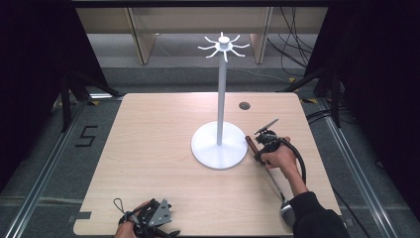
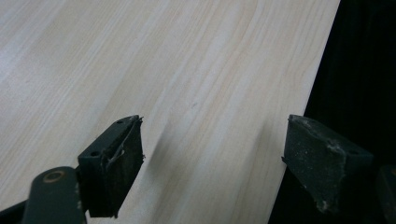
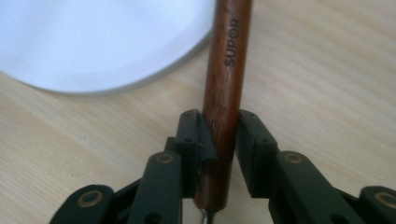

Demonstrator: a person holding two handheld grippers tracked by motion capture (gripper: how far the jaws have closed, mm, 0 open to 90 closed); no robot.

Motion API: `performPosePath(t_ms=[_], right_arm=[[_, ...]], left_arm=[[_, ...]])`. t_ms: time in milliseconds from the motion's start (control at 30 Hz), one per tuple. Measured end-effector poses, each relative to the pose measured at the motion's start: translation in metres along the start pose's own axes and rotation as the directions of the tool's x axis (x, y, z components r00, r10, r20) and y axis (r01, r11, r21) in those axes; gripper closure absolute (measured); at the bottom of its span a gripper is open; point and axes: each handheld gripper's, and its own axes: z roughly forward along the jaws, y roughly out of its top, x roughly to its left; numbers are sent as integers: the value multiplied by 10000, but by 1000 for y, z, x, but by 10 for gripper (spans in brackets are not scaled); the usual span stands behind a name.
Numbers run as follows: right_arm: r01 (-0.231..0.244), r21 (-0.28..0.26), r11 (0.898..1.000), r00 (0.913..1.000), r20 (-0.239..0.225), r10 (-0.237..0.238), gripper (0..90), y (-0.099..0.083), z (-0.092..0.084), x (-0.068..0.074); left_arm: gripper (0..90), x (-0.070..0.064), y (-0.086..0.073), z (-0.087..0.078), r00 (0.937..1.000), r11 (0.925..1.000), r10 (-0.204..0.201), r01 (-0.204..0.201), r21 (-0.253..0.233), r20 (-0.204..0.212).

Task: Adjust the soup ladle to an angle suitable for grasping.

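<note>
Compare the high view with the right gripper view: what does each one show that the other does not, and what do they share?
High view alone: the whole white stand, with its tall pole and hooks on top, the left gripper at the near table edge, and the utensil's metal shaft running back toward the person's sleeve.

Right gripper view alone: the word SUPOR printed on the wooden handle, and the right gripper with its pads pressed on that handle.

Both: the handle, the stand's round white base and the wooden table.
</note>
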Motion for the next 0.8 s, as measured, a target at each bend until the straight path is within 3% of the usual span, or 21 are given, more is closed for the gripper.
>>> performPosePath(t_ms=[67, 100, 167, 300, 367, 400, 500, 533, 567, 600, 633, 667, 733, 800], right_arm=[[-65, -271, 9996, 9991, 425, 76, 741, -1, -5, 1], [362, -570, 9977, 9986, 416, -339, 741, -1, -10, -1], [179, -646, 9977, 9987, 480, -148, 741, -3, -14, -3], [608, -1443, 9877, 9980, 238, -580, 741, -7, -26, -5], [616, -1534, 9862, 9981, 184, -595, 742, -8, -30, -5], [640, -1885, 9800, 9980, 120, -628, 742, -11, -42, -3], [892, -2158, 9724, 9959, 28, -907, 742, -14, -52, -2], [1106, -2602, 9592, 9936, 74, -1125, 742, -17, -63, -1], [1101, -2756, 9549, 9934, 2, -1145, 742, -20, -69, 0], [1250, -3082, 9431, 9912, -38, -1326, 742, -22, -73, 0], [1099, -3325, 9367, 9925, -142, -1215, 742, -25, -77, 3], [1426, -3479, 9266, 9885, 32, -1509, 742, -27, -82, 1], [1299, -3686, 9205, 9896, -93, -1434, 742, -32, -91, 2], [1739, -4385, 8817, 9823, 140, -1867, 742, -37, -95, 1]], left_arm=[[191, 0, 0, 0, 10000, 10000, 6, -6, 19, 7], [191, -1, 0, 1, 10000, 10000, 26, -26, 45, 23], [191, -1, 0, 0, 9999, 9999, 14, -15, 112, 127], [191, 0, 0, 0, 10000, 10000, 5, -6, 62, 52], [191, 0, 1, 0, 10000, 10000, 7, -7, 87, 27], [191, 0, 1, 0, 10000, 10000, -6, 6, 25, 43], [191, 0, 1, 0, 10000, 10000, 3, -3, 47, 34], [191, 0, 1, 0, 10000, 10000, 13, -13, 75, -11], [191, 0, 1, 0, 10000, 10000, 11, -11, 58, 4], [191, 0, 1, 0, 10000, 10000, -20, 20, 30, 52], [191, 0, 1, 0, 10000, 10000, -20, 20, 30, 52], [191, 0, 1, 0, 10000, 10000, -2, 2, 40, 30], [191, 0, 1, 0, 10000, 10000, 10, -10, 38, -50], [191, 0, 1, 0, 10000, 10000, -8, 8, -36, -55]])
